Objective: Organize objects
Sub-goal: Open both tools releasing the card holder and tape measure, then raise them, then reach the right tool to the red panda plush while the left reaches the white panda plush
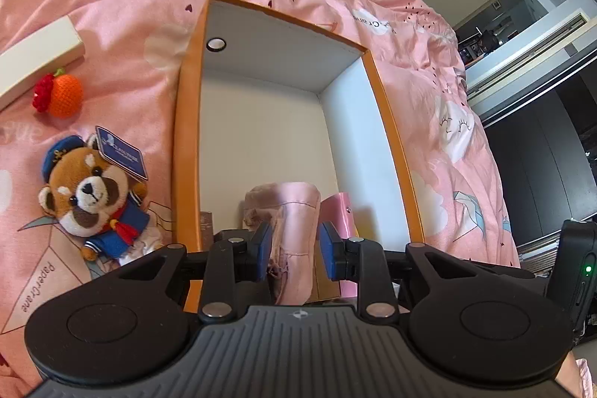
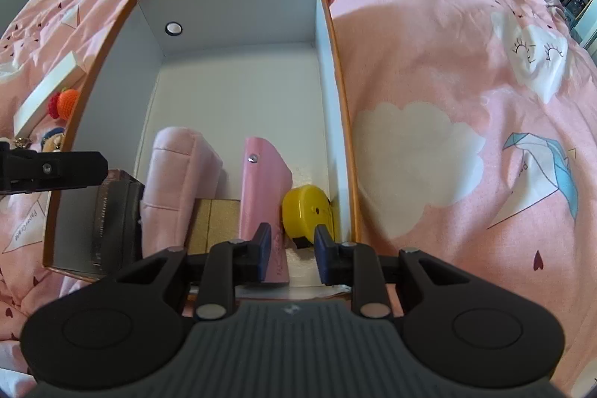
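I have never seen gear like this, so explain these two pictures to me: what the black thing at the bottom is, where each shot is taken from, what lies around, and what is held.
The black shape at the bottom of each picture is a hand-held clamp with two blue-tipped fingers; a person carries one in each hand. Each clamp has its own wide-angle camera that looks forward along its fingers, so one picture comes from the left gripper and the other from the right gripper.

Both look at an orange box with a white inside, lying on a pink bedspread. In the box are a pink pouch, a pink case, a yellow tape measure and a tan box. Outside it, in the left view, lie a plush bear, a crocheted orange and a cream box.

Both clamps are open and hold nothing.
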{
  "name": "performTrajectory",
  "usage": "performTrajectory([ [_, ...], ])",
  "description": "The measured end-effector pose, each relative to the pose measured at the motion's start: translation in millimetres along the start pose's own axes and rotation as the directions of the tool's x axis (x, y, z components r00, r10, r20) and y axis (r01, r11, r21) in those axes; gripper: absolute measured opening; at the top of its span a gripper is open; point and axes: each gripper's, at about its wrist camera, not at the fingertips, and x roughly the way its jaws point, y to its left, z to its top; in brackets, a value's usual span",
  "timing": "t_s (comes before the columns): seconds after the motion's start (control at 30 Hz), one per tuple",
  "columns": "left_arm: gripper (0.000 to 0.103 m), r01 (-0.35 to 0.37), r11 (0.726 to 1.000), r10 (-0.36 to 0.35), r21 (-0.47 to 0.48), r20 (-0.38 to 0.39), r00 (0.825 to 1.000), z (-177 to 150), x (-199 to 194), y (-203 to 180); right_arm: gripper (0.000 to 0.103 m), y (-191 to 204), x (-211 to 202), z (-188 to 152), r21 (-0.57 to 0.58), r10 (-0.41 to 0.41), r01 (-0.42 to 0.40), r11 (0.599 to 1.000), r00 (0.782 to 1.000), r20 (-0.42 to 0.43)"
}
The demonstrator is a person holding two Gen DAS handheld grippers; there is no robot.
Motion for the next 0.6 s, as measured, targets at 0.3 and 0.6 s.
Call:
performTrajectory([
  [0.3,0.034,-0.022,1.0,0.023,-0.006,0.049,0.999,-0.1,-36.4,14.5,0.039,21.5,-38.9,0.9,-0.011,0.058,-0.057,0.998,0.989,0.134],
  [0.6,0.039,-0.086,0.996,0.085,0.001,0.14,0.987,-12.5,-66.5,27.5,0.065,77.0,-75.4,-13.7,-0.055,0.179,-0.17,0.984,0.913,0.366],
])
